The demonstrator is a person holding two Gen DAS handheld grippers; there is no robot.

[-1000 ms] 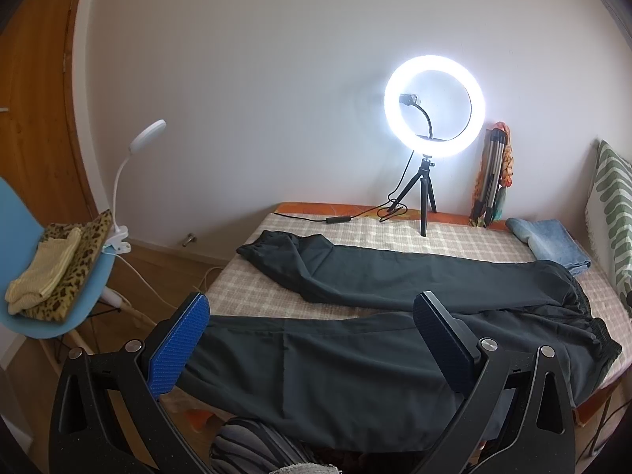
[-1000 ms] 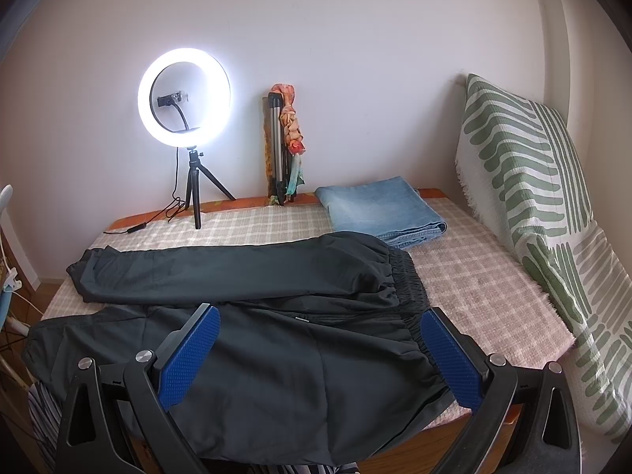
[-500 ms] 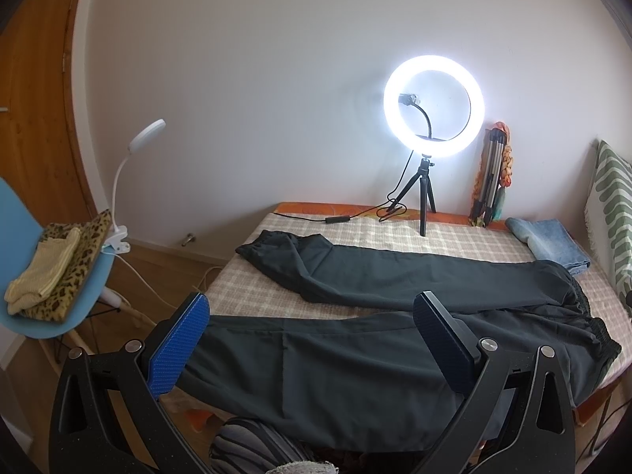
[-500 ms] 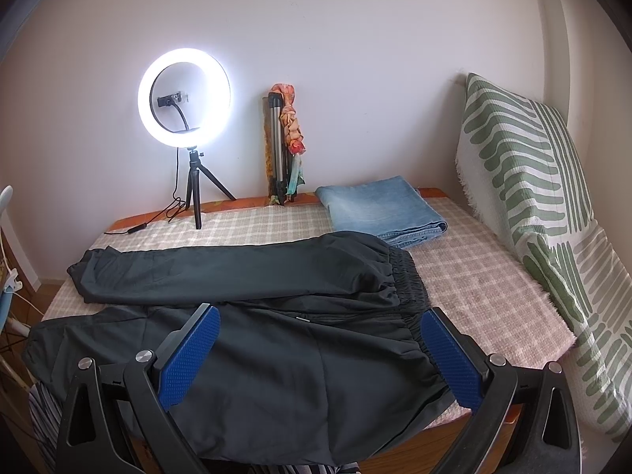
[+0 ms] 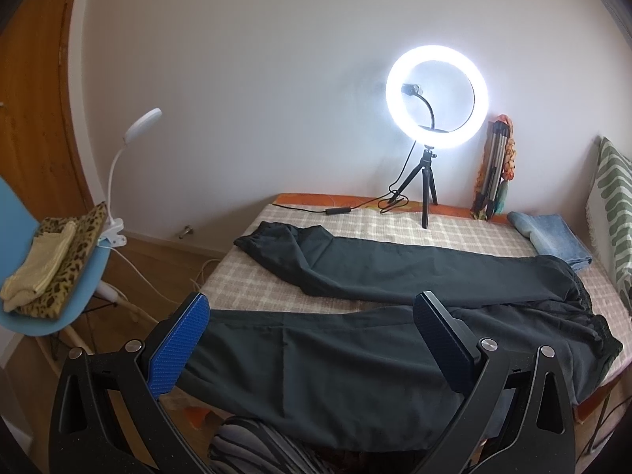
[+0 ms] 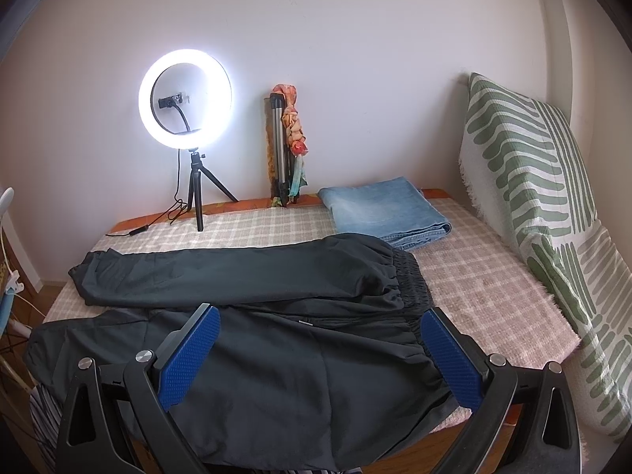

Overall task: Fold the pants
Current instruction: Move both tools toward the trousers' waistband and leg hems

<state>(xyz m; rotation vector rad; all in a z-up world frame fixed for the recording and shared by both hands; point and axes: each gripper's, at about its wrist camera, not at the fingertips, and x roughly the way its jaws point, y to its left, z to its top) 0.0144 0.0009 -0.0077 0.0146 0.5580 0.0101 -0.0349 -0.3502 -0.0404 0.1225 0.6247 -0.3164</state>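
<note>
Black pants lie spread flat on the checked cloth of the table, legs apart and pointing left, elastic waistband at the right; they also show in the right wrist view. The near leg hangs a little over the front edge. My left gripper is open and empty, held above the near leg. My right gripper is open and empty, held above the hip and waistband part. Neither touches the cloth.
A lit ring light on a tripod and a folded tripod with a scarf stand at the back edge. Folded blue jeans lie back right. A striped green pillow leans at the right. A blue chair with clothes and clip lamp stand left.
</note>
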